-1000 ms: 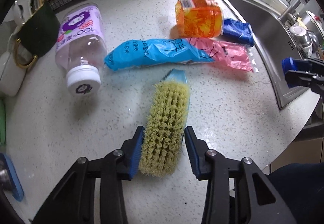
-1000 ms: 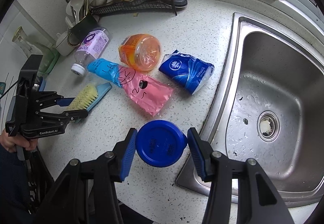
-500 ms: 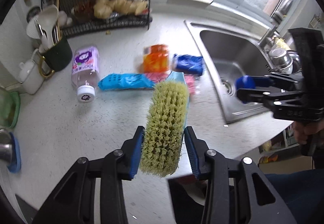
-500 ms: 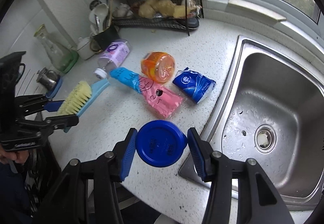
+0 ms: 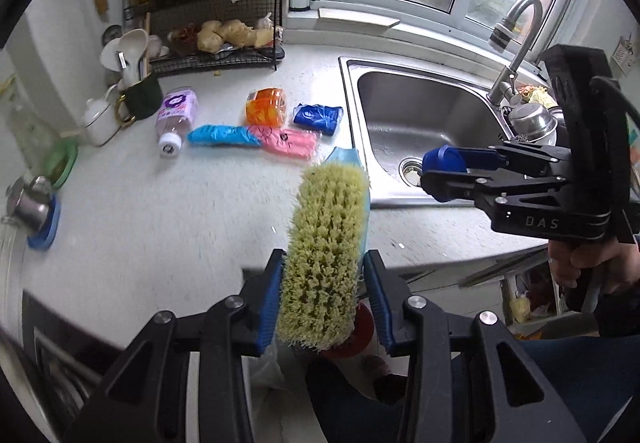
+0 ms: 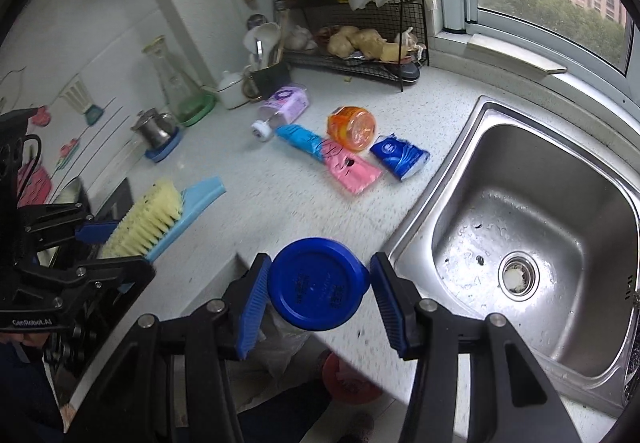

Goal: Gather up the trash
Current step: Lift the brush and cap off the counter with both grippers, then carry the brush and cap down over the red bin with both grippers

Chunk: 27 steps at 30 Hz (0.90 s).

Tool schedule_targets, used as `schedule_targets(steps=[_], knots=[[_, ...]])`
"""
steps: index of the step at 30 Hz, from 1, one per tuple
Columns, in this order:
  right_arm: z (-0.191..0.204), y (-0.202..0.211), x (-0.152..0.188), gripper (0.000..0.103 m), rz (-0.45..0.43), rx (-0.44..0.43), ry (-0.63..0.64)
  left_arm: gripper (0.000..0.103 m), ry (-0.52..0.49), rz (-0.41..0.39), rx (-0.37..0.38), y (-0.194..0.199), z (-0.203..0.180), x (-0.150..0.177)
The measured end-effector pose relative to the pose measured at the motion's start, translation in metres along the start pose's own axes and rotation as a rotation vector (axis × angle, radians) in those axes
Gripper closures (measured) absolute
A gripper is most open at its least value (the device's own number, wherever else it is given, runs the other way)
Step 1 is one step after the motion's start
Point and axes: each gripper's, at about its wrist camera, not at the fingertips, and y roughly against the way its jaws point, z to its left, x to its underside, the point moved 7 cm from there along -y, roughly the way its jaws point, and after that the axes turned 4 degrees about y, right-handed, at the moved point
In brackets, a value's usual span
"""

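Note:
My left gripper (image 5: 324, 261) is shut on a scrub brush (image 5: 332, 211) with yellow bristles and a light-blue back, held in the air over the counter's front edge. The right gripper (image 6: 320, 263) is shut on a round blue lid (image 6: 318, 285), raised beside the sink. Each wrist view shows the other tool: the right gripper (image 5: 436, 169) with the lid (image 5: 442, 159), and the left gripper (image 6: 120, 243) with the brush (image 6: 152, 219). On the counter lie a purple-labelled bottle (image 5: 176, 115), an orange container (image 5: 266, 107), a blue tissue pack (image 5: 318, 117) and a blue-and-pink packet (image 5: 252, 137).
A steel sink (image 5: 420, 115) with a tap (image 5: 516, 43) fills the right side. A wire rack (image 5: 216, 43) and a utensil mug (image 5: 136, 99) stand at the back, a metal pot (image 5: 34, 207) at the left. Below the counter edge, a red round thing (image 6: 348, 379) and a plastic bag (image 6: 280, 347).
Both grippers have risen and drawn back from the counter. The brush has left the worktop in the left gripper; the blue lid stays in the right one.

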Motion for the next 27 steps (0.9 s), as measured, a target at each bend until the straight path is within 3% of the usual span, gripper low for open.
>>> schedule_targets(steps=[6,14,23,27], knots=[[0.017,0.015,0.031,0.055,0.003,-0.042,0.053,0.067,0.025,-0.024,-0.037,0.027,-0.032,0.045],[0.041,0.023,0.075,0.055,0.05,-0.084,0.079,0.068,0.086,0.018,-0.035,0.042,-0.053,0.101],[0.053,0.002,0.121,0.055,0.135,-0.099,0.032,0.068,0.096,0.106,0.001,0.021,-0.055,0.143],[0.049,-0.016,0.143,0.055,0.184,-0.081,-0.002,0.068,0.112,0.156,0.046,-0.008,-0.048,0.161]])
